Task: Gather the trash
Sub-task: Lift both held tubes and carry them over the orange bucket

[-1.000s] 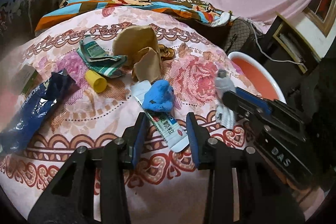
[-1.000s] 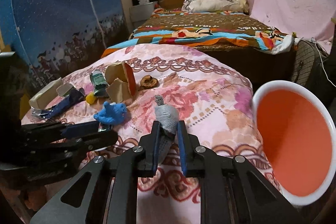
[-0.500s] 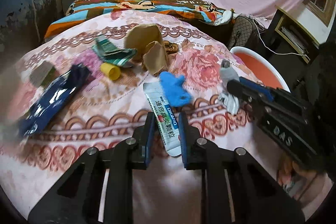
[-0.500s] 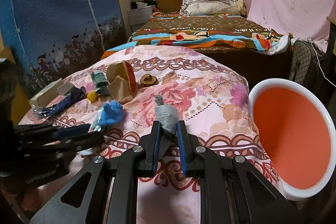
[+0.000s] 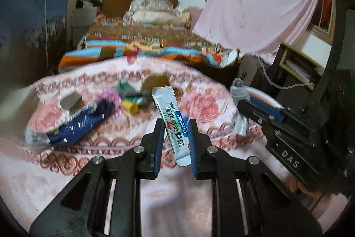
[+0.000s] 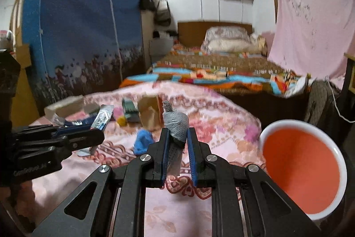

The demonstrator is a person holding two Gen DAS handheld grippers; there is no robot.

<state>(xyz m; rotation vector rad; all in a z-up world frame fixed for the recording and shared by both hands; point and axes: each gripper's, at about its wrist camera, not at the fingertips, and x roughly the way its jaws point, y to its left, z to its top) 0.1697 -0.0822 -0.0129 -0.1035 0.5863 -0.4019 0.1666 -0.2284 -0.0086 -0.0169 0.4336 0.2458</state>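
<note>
My left gripper [image 5: 175,126] is shut on a white sachet [image 5: 172,117] with blue and green print, held up off the pink floral blanket [image 5: 111,143]. My right gripper [image 6: 176,133] is shut on a crumpled grey wrapper [image 6: 175,123], also lifted. The right wrist view shows the left gripper [image 6: 97,134] at the left with the sachet [image 6: 102,119] sticking up from it. In the left wrist view the right gripper [image 5: 240,103] holds the grey wrapper [image 5: 238,90] at the right. An orange bin with a white rim [image 6: 301,170] stands at the lower right.
On the blanket lie a dark blue packet [image 5: 77,123], a yellow cap [image 5: 131,107], a green wrapper [image 5: 126,88], a brown paper bag [image 6: 149,114], a blue crumpled piece [image 6: 143,141] and a small box [image 5: 70,101]. A bed with a striped cover [image 6: 210,72] stands behind.
The left gripper shut on the white sachet and lifted it off the blanket. Both grippers rose and tilted up, so more of the room shows. The blue piece stayed on the blanket.
</note>
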